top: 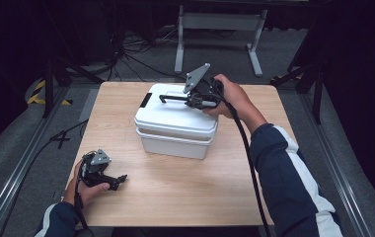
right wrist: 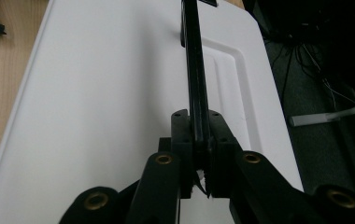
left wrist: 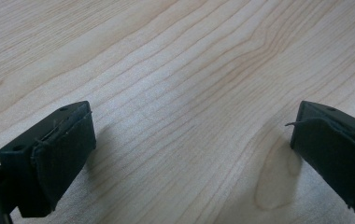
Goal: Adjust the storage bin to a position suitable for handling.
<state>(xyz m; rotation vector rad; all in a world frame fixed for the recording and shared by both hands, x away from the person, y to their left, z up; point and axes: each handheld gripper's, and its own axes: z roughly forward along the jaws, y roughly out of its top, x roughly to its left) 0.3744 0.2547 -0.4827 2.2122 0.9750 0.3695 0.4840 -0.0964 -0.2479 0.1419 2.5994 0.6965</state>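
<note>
Right gripper view — right gripper [right wrist: 198, 154] clamped on black handle [right wrist: 195, 70], white box [right wrist: 96, 116] beneath.

from my station the table [top: 175, 197] reads as pale wood with a smooth, matt finish and clear wavy grain. the white storage box [top: 175, 143] looks like smooth plastic with a soft sheen on its lid [right wrist: 105, 93]. the black handle [right wrist: 195, 70] on the lid seems slightly glossy hard plastic. my left gripper [left wrist: 192, 154] has matt black pads [left wrist: 68, 154], rubbery and frayed at the edges. my right gripper [right wrist: 201, 154] is matt black plastic with brass-coloured rivets [right wrist: 164, 159], and carries a dull grey plate [top: 196, 77].
</note>
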